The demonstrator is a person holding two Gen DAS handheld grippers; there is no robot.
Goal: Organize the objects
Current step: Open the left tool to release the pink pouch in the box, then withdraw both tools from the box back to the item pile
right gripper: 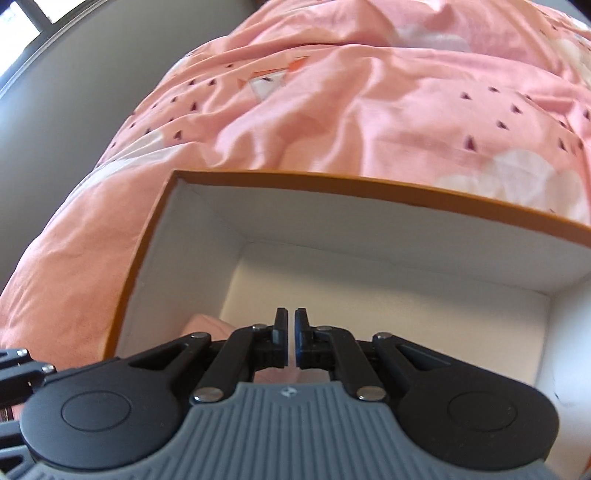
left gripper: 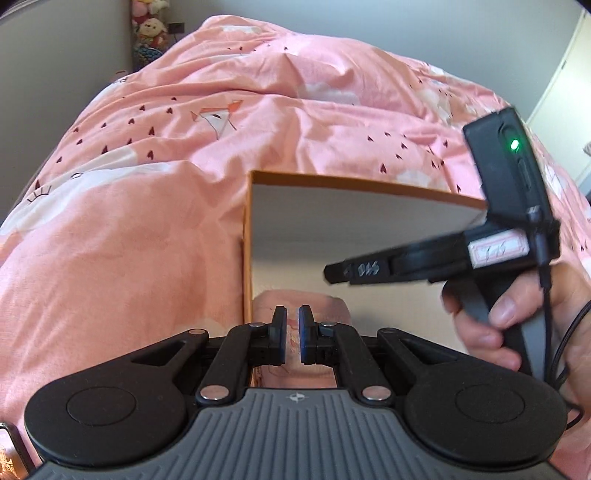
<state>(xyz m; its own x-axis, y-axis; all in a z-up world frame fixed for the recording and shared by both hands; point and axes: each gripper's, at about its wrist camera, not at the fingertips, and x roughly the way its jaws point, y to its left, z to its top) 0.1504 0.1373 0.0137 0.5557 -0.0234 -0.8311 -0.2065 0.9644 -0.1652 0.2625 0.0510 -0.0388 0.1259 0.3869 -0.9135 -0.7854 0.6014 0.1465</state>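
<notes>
Pink cloth (left gripper: 295, 314), folded, lies inside an orange-rimmed box (left gripper: 255, 206) with pale inner walls. Left wrist view: the left gripper (left gripper: 292, 334) points down over the cloth, its blue-faced fingers drawn nearly together with some pink fabric showing in the narrow gap between them; whether they pinch it cannot be told. Only this view shows the right gripper (left gripper: 332, 275) from the side, reaching over the box from the right, its fingers shut with nothing between them, held by a hand (left gripper: 517, 321) from which a black cable trails. Right wrist view: the right gripper (right gripper: 291, 338) hangs above the box's (right gripper: 332, 184) interior; this view alone reveals the bare white floor (right gripper: 406, 332) of the box and the cloth (right gripper: 207, 325) lying at its near-left corner. The box rests on a rumpled pink duvet (left gripper: 147, 221) printed with small dark hearts and a fox. Plush toys (left gripper: 149, 29) stand in the far corner by a grey wall; a window (right gripper: 22, 18) shows upper left in the right view.
</notes>
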